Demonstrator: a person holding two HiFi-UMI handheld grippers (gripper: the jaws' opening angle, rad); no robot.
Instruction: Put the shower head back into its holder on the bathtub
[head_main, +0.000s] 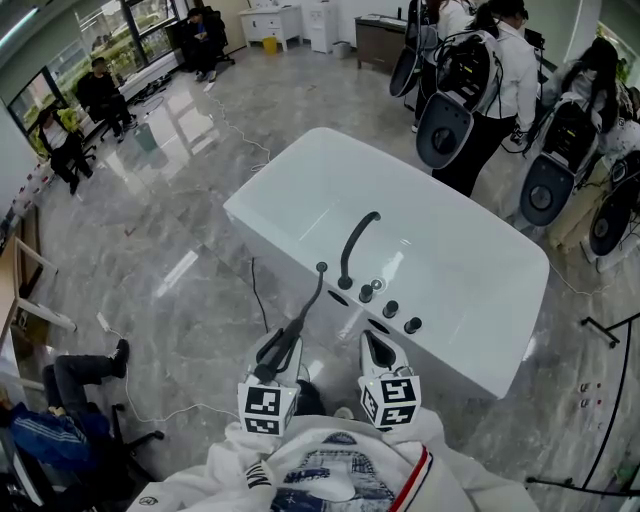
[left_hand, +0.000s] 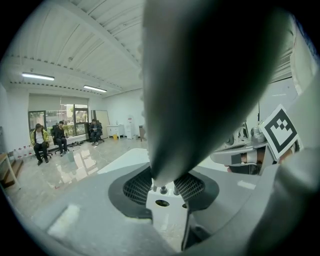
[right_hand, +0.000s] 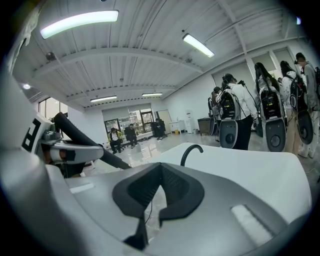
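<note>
Gripping slim black shower head (head_main: 306, 313) w/ L gripper (head_main: 286, 343) jaws; R gripper (head_main: 373, 340) jaws together, empty

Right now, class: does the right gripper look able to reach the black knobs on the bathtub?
Probably yes: the right gripper hovers empty just short of the knobs, with nothing between them.
</note>
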